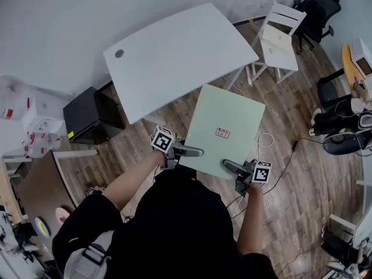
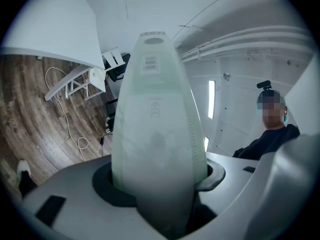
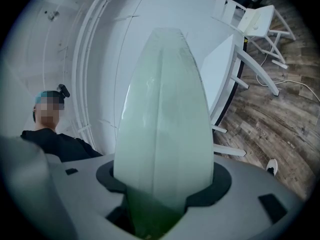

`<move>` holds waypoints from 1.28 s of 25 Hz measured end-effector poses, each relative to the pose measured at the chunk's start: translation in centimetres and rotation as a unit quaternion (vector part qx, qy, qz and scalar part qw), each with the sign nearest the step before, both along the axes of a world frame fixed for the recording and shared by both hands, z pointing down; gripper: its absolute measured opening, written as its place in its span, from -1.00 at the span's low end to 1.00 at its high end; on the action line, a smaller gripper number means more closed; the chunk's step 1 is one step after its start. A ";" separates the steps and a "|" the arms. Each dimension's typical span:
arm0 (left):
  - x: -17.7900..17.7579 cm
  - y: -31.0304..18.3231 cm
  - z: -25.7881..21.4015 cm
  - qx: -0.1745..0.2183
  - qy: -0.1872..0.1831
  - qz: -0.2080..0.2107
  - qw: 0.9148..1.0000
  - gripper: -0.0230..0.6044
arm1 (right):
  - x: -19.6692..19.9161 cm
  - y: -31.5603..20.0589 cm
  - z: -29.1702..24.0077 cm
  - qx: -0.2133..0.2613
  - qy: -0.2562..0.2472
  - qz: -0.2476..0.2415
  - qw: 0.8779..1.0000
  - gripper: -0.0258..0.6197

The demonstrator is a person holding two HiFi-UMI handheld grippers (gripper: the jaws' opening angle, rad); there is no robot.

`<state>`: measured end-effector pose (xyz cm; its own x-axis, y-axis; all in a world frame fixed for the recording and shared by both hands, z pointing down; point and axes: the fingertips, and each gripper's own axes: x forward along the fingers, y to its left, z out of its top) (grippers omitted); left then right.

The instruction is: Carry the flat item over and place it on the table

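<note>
A flat pale green board (image 1: pixel 226 129) with a small pink label hangs level over the wooden floor, just short of the white table (image 1: pixel 174 57). My left gripper (image 1: pixel 195 151) is shut on the board's near edge at the left. My right gripper (image 1: pixel 228 165) is shut on the same edge at the right. In the left gripper view the board (image 2: pixel 155 109) runs edge-on out of the left gripper (image 2: pixel 160 184). The right gripper view shows the board (image 3: pixel 165 129) the same way, clamped in the right gripper (image 3: pixel 160 194). The table's top is bare apart from a round cable hole.
A white chair (image 1: pixel 279 36) stands right of the table, with a black office chair (image 1: pixel 317 4) behind it. A black box (image 1: pixel 93 115) sits left of the table. White cables (image 1: pixel 264 141) lie on the floor. A brown desk (image 1: pixel 35 190) is at the left.
</note>
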<state>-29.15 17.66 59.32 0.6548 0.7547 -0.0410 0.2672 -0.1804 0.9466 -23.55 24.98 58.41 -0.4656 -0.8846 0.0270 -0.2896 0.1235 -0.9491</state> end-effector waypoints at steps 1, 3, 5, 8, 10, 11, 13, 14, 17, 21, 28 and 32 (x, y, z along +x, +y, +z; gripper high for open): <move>0.9 -0.9 -0.1 -0.001 -0.002 -0.001 1.000 0.01 | 0.9 -0.9 0.0 -0.001 -0.002 0.001 1.000 0.00; 2.7 -2.5 -0.1 -0.007 -0.008 -0.005 1.000 0.01 | 2.6 -2.5 0.0 -0.005 -0.008 0.002 1.000 0.00; 4.6 -3.9 -0.2 -0.016 -0.012 -0.005 1.000 0.01 | 4.5 -3.9 -0.2 -0.012 -0.010 0.004 1.000 0.00; 7.9 -5.5 -0.4 -0.027 -0.004 -0.012 1.000 0.01 | 7.6 -5.4 -0.4 -0.028 -0.003 0.002 1.000 0.00; 10.1 -6.7 -0.5 -0.018 0.001 -0.017 1.000 0.00 | 9.8 -6.4 -0.5 -0.041 0.001 -0.006 0.999 0.00; 11.1 -7.3 -0.5 -0.017 0.006 -0.017 1.000 0.00 | 10.9 -7.1 -0.7 -0.045 0.004 -0.011 0.999 0.00; 13.1 -8.4 -0.8 -0.021 0.020 -0.024 0.999 0.00 | 12.9 -8.3 -1.3 -0.045 0.010 -0.018 0.999 0.00; 14.0 -8.8 -1.1 -0.026 0.020 -0.030 0.999 0.00 | 13.8 -8.9 -1.4 -0.043 0.013 -0.020 0.999 0.00; 16.5 -9.9 -0.7 -0.041 0.010 -0.042 0.998 0.00 | 16.8 -10.4 -0.8 -0.034 0.017 -0.031 0.999 0.00; 21.6 -12.3 0.3 -0.011 -0.001 -0.069 0.998 0.00 | 22.6 -13.1 0.6 -0.015 0.009 -0.061 0.998 0.00; 32.3 -17.1 1.7 -0.017 -0.032 -0.133 0.991 0.00 | 34.2 -18.8 1.7 -0.008 -0.012 -0.114 0.993 0.00; 35.9 -18.8 2.3 -0.036 -0.047 -0.164 0.985 0.00 | 38.0 -20.9 2.5 -0.025 -0.032 -0.142 0.989 0.00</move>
<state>6.73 -1.11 61.66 0.8666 0.4988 -0.0147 0.1169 -0.1744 0.9777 14.44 4.12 60.89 -0.6973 -0.7161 0.0298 -0.1893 0.1439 -0.9713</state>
